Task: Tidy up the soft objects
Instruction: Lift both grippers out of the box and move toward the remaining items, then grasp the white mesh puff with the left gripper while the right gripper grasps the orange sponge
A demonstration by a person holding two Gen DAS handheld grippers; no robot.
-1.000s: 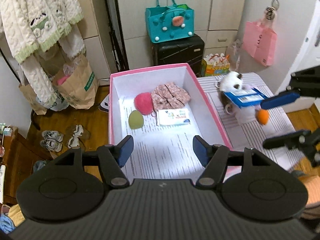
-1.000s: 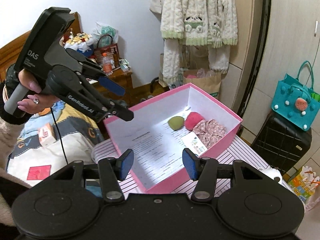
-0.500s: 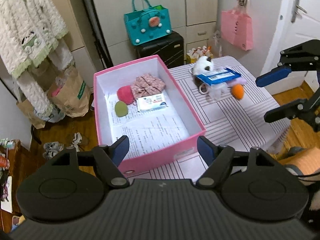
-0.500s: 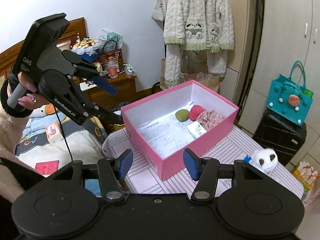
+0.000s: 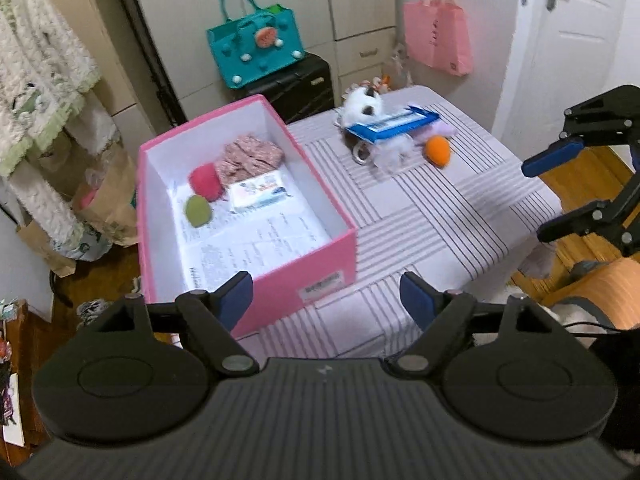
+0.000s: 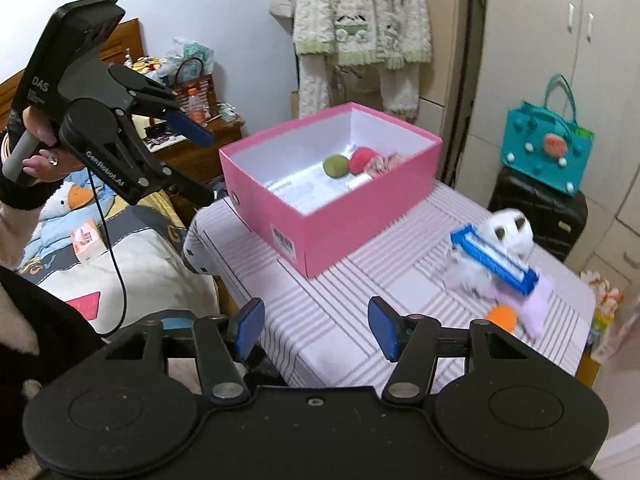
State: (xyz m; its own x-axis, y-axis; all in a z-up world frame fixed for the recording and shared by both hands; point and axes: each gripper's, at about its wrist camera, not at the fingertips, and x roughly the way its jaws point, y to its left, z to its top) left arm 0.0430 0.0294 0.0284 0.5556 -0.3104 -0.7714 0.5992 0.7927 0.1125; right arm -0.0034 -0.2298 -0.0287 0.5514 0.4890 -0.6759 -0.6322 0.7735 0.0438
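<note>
Right now both grippers hang over the striped table (image 5: pixel 440 216) with nothing between their pads; the left gripper (image 5: pixel 327 294) stands wide apart, its jaws having just been opening, above the near corner of the pink box (image 5: pixel 312 268); the right gripper (image 6: pixel 316 326) is also released, its jaws having just been opening a little, over bare tablecloth in front of the box's near corner. Inside the box, at its far end, lie a green ball (image 5: pixel 197 209), a red ball (image 5: pixel 205 176), a folded floral cloth (image 5: pixel 250 156) and a small white packet (image 5: pixel 262 196) touching the cloth; printed paper lines the floor of the box. Out on the table, well apart from the box, sits a white plush toy (image 5: pixel 366 104); a blue-edged packet (image 5: pixel 394 122) lies across its front; an orange ball (image 5: pixel 438 151) rests just beside it, near a pale lilac piece I cannot make out clearly. From the right wrist view, a hand (image 6: pixel 38 148) grips the handle of the left gripper at the left, over a bed (image 6: pixel 132 248). Behind the table a teal bag (image 5: pixel 256 54) sits on a black suitcase (image 5: pixel 298 88); a pink bag (image 5: pixel 438 42) hangs near the door; a cream knitted cardigan (image 6: pixel 360 20) hangs on the wall.
</note>
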